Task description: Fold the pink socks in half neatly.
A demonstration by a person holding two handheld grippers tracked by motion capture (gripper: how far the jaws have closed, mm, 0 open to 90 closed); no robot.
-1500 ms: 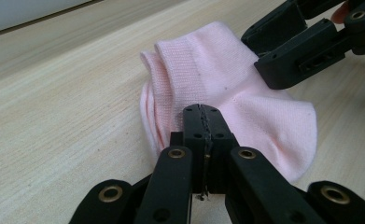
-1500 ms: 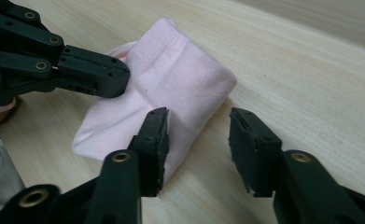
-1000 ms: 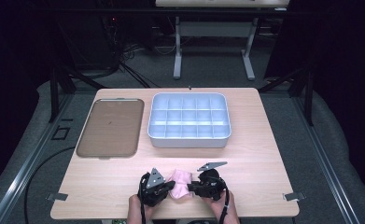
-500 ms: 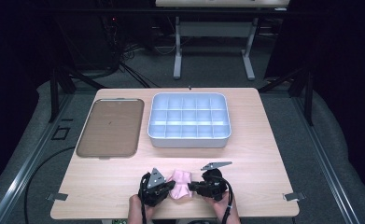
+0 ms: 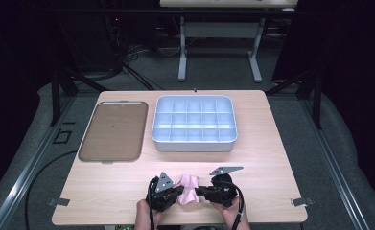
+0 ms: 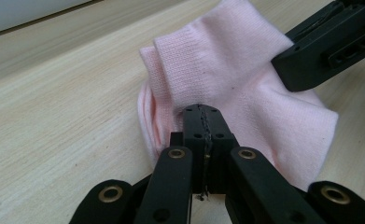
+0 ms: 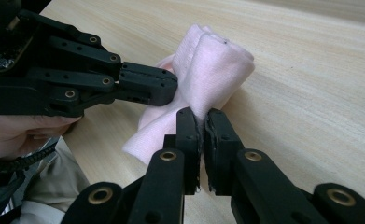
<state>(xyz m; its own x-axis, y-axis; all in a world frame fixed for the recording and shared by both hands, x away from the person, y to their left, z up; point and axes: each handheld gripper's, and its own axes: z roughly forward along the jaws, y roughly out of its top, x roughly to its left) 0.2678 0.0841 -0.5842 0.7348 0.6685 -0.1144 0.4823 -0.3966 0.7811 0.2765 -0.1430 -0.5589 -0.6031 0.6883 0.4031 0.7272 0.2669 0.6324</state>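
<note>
High view: pink sock (image 5: 189, 188) sits bunched on the surface (image 5: 271, 163) near its front edge, between left tool (image 5: 175, 192) and right tool (image 5: 200, 191). Left tool clamped on the sock's near fold; right tool clamped on the opposite edge. Tray (image 5: 112, 130) and divided bin (image 5: 194, 142) are well behind.

The high view looks forward and down over the whole table (image 5: 271, 143) from above its near edge. Each gripper view sits low and close at the pink sock (image 6: 227, 70), facing it from opposite sides; all three share it.
</note>
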